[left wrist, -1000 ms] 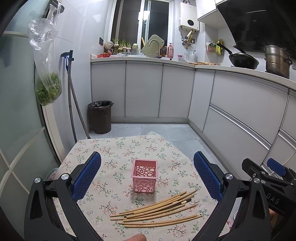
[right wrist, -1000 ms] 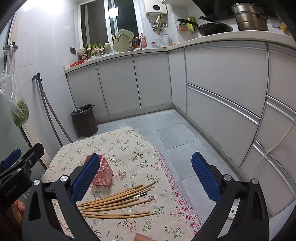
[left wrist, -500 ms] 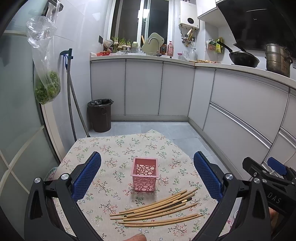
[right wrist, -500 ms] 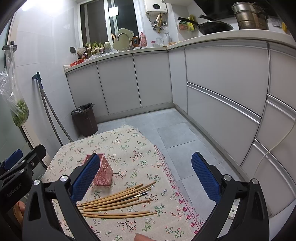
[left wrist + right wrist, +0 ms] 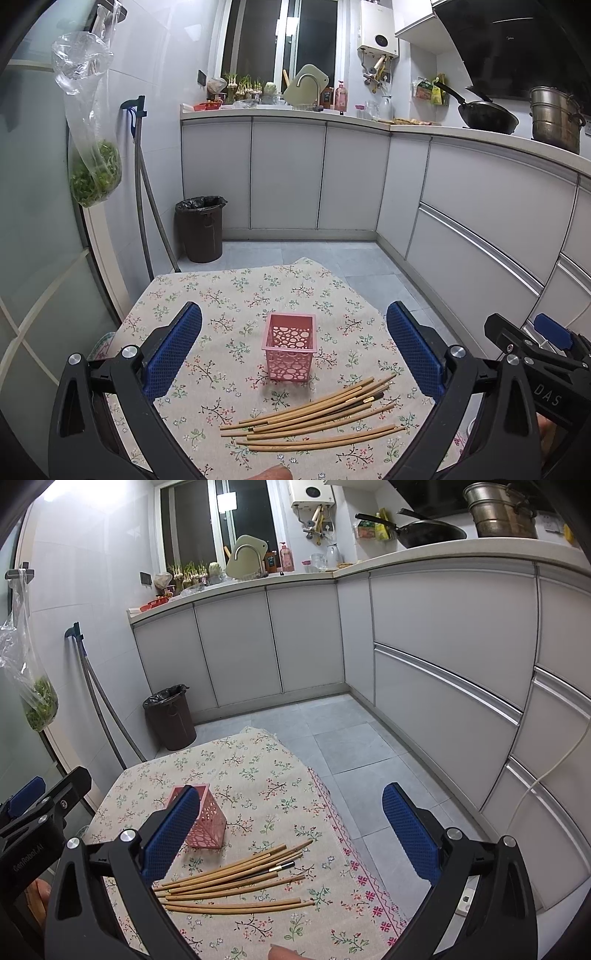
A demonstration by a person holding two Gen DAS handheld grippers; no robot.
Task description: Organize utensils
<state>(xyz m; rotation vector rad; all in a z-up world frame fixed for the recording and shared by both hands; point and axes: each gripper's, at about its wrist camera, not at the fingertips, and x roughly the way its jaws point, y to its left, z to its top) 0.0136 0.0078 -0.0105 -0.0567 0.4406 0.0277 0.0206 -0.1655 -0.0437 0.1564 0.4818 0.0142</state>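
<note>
Pink basket [image 5: 290, 345] stands upright; bamboo chopsticks [image 5: 317, 417] lie just beside it; my left tongs [image 5: 293, 349] and right tongs [image 5: 291, 830] hover released.

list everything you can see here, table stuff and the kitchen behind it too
chopsticks: loose pile, count unclear, tan, on the cloth in front of the basket
basket: one, pink, perforated, upright, mid-table
tablecloth: one, beige floral, covering the table
trash bin: one, dark, black liner, floor by the cabinets
bag of greens: one, clear plastic, hanging at left
wok: one, black, on the counter
steel pot: one, silver, right of the wok
cabinets: grey-white run under the counter
left gripper: black, blue pads, open, empty
right gripper: same, open, empty
</note>
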